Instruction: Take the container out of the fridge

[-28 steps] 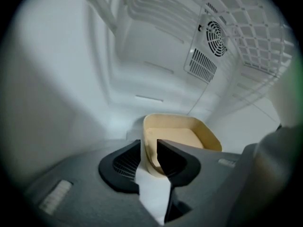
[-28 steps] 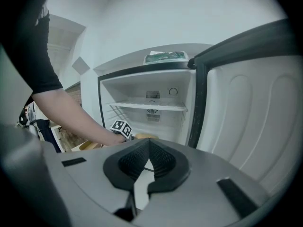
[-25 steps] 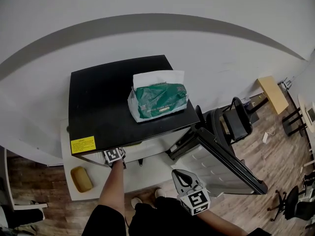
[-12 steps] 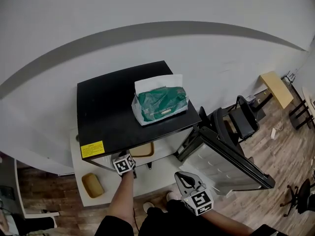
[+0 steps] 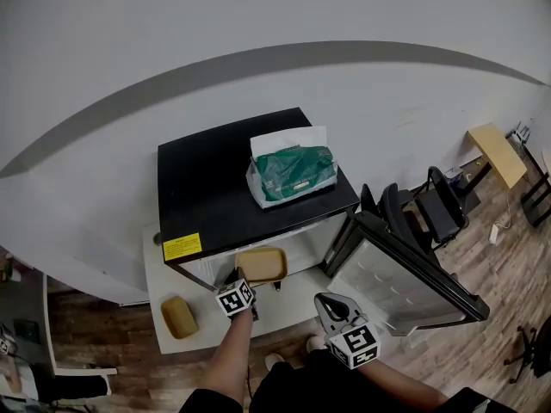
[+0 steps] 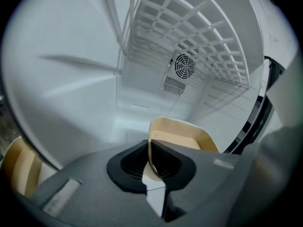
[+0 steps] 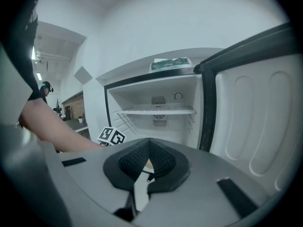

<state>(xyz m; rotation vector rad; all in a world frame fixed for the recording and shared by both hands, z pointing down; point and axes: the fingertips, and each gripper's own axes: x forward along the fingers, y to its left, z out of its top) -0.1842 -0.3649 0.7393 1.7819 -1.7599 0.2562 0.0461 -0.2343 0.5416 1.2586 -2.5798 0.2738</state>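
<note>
The black mini fridge point(image 5: 215, 179) stands with its door point(image 5: 405, 274) swung open to the right. A shallow tan container point(image 5: 261, 265) juts out of the fridge's opening. My left gripper point(image 5: 244, 282) is shut on the container's near rim, having just closed there. In the left gripper view the rim point(image 6: 177, 138) passes between the pressed pads of the left gripper point(image 6: 149, 157), with the white fridge interior behind. My right gripper point(image 5: 330, 305) hovers in front of the door, shut and empty. In the right gripper view the right gripper point(image 7: 148, 161) faces the open fridge point(image 7: 156, 111).
A green tissue pack point(image 5: 293, 175) lies on the fridge top. A second tan container point(image 5: 179, 317) sits on the white platform point(image 5: 164, 265) left of the fridge. A black chair point(image 5: 439, 213) and a wooden table point(image 5: 497, 153) stand to the right. A wire shelf point(image 6: 189, 37) spans the fridge's inside.
The left gripper has drawn back toward me and risen, and the tan container has come forward with it into the opening. The right gripper has stayed where it was.
</note>
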